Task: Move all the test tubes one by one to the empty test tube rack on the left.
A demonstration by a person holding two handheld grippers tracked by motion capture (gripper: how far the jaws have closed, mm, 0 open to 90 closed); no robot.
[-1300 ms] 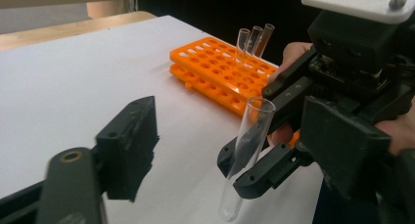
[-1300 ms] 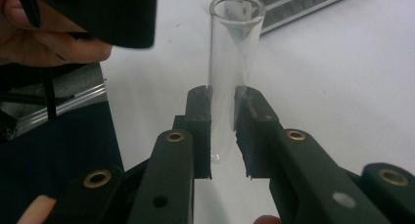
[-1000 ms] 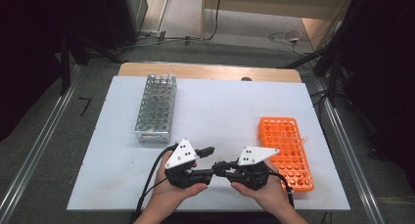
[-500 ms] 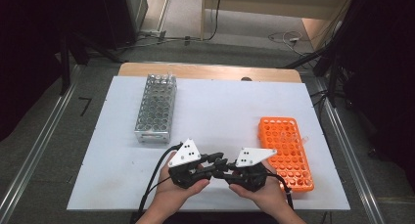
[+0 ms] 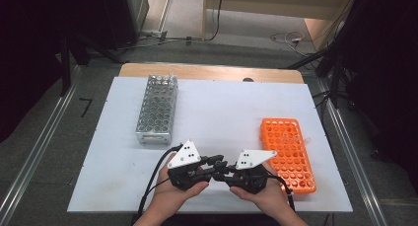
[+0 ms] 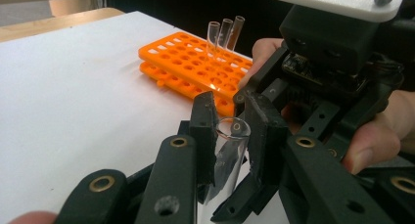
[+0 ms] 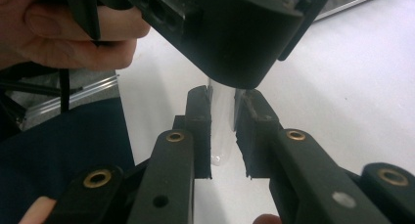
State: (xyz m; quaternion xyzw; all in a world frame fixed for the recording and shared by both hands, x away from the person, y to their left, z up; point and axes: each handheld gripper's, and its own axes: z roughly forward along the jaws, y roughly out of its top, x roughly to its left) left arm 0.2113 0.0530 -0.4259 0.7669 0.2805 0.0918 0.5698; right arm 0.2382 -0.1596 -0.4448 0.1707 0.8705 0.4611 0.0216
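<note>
On the white counter (image 5: 217,112) a metal rack (image 5: 156,109) stands far left and an orange rack (image 5: 288,153) lies at the right, with three clear tubes (image 6: 224,32) upright in its far corner. At the near edge, between the racks, the two grippers meet tip to tip: the left gripper (image 5: 213,163) comes in from the left hand (image 5: 172,196), the right gripper (image 5: 227,172) from the right hand (image 5: 266,194). Between them is one clear tube (image 6: 230,155), above the bare counter and well apart from both racks. In the left gripper view the tube stands between that gripper's fingers (image 6: 203,131), its open mouth toward the right gripper and its long axis running back along the fingers; they look clenched on it. In the right gripper view the same tube (image 7: 220,126) runs lengthwise between the right fingers (image 7: 199,131), rounded end toward the camera, and a gap shows on at least one side, so these fingers look released, or not yet tightened. The handover turns on this: the tube's axis lies along the line joining the two grippers, so each holds it end-on, and the right gripper is on the side of the orange rack. Compared with a second ago, the grippers have closed in from slightly apart until their tips overlap; the racks have not moved.
</note>
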